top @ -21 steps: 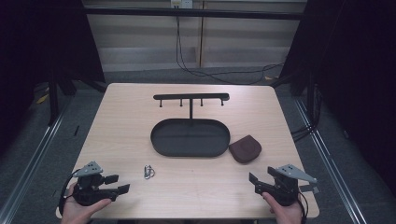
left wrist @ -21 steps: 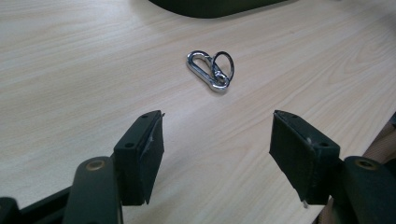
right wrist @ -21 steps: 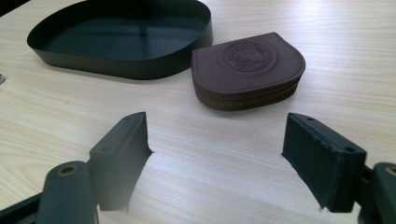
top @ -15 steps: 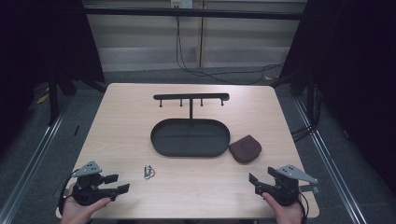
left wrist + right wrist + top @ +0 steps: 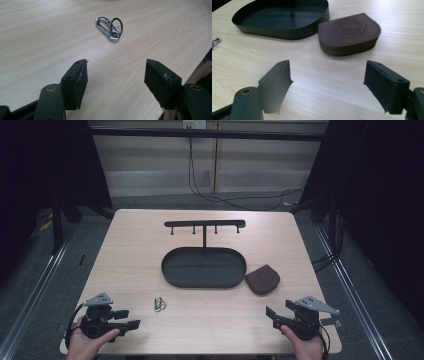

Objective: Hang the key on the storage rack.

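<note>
I hold both grippers near the worktop's (image 5: 150, 245) near edge, fingers released: left gripper (image 5: 131, 320) faces the carabiner (image 5: 159, 304), right gripper (image 5: 270, 317) the brown pouch (image 5: 262, 279).

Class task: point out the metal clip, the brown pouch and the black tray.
Metal clip (image 5: 109, 28), left gripper view, on its silver body.
Brown pouch (image 5: 349, 30), right gripper view, on its embossed top.
Black tray (image 5: 203, 267), high view, on its bare floor.

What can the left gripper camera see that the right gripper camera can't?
The left gripper view has the whole silver carabiner clip with its ring, lying ahead of that gripper's open jaws. The right gripper view has the black oval tray and the brown zip pouch beside it, and just a sliver of the clip at its left edge. Both share the light wooden table and a pair of black jaws standing apart with nothing between them.
</note>
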The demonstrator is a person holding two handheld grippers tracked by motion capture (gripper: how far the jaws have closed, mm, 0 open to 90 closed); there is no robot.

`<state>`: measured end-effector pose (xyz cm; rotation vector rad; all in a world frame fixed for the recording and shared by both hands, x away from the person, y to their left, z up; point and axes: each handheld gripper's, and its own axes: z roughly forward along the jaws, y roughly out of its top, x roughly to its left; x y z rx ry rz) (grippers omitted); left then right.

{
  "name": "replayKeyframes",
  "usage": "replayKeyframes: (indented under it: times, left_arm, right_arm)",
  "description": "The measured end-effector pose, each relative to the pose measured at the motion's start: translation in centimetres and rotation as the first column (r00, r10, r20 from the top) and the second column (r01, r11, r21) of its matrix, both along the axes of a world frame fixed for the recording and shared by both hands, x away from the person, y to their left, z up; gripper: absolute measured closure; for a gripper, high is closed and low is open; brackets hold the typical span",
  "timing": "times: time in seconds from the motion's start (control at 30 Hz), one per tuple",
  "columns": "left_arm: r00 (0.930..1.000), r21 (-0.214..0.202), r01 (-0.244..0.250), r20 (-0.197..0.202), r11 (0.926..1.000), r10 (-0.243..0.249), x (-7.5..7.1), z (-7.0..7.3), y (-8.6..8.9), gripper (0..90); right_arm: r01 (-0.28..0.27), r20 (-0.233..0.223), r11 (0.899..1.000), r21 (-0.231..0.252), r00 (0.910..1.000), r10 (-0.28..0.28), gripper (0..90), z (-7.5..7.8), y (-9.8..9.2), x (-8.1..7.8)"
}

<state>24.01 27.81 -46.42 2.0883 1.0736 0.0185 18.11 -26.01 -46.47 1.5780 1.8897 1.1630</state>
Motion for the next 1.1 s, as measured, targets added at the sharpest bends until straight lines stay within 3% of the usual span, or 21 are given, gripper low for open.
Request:
replayKeyframes:
  times: [0.1,0.23,0.3,0.4,0.53,0.63,0.9,1.1]
  left_arm:
    - [0.9999,0.000,-0.004,-0.017,1.0000,0.004,0.2,0.3,-0.2,37.4]
    - [0.9999,0.020,0.009,0.007,0.9998,-0.009,0.3,0.9,-0.6,41.5]
    - [0.9995,0.051,0.022,0.020,0.9985,-0.023,0.5,1.3,-1.1,44.6]
    - [0.9995,0.050,0.028,0.013,0.9984,-0.028,0.7,1.5,-1.3,46.5]
    - [0.9986,0.078,0.052,0.001,0.9956,-0.052,1.2,1.9,-1.9,50.6]
    - [0.9980,0.123,0.062,0.000,0.9905,-0.063,1.8,2.3,-2.6,52.2]
    - [0.9976,0.158,0.070,-0.016,0.9850,-0.068,3.1,3.2,-3.4,54.7]
    - [0.9929,0.194,0.117,-0.047,0.9740,-0.110,4.0,3.6,-4.5,57.1]
  right_arm:
    - [-0.001,0.003,1.000,0.000,1.0000,0.001,20.7,0.0,0.0,0.0]
    - [-0.016,-0.020,1.000,0.022,0.9997,0.017,20.0,-0.2,-0.2,0.3]
    - [-0.019,-0.019,0.999,0.025,0.9996,0.020,20.0,-0.2,-0.2,0.3]
    - [-0.020,-0.016,1.000,0.021,0.9997,0.021,20.0,-0.2,-0.1,0.3]
    - [-0.024,-0.012,0.999,0.022,0.9996,0.025,20.0,-0.2,-0.1,0.3]
    - [-0.023,-0.015,0.999,0.026,0.9996,0.024,20.4,-0.2,-0.1,0.3]
    - [-0.023,-0.025,0.999,0.034,0.9994,0.024,20.4,-0.3,-0.1,0.3]
    - [-0.032,-0.028,0.999,0.028,0.9991,0.033,21.6,-0.3,-0.1,0.3]
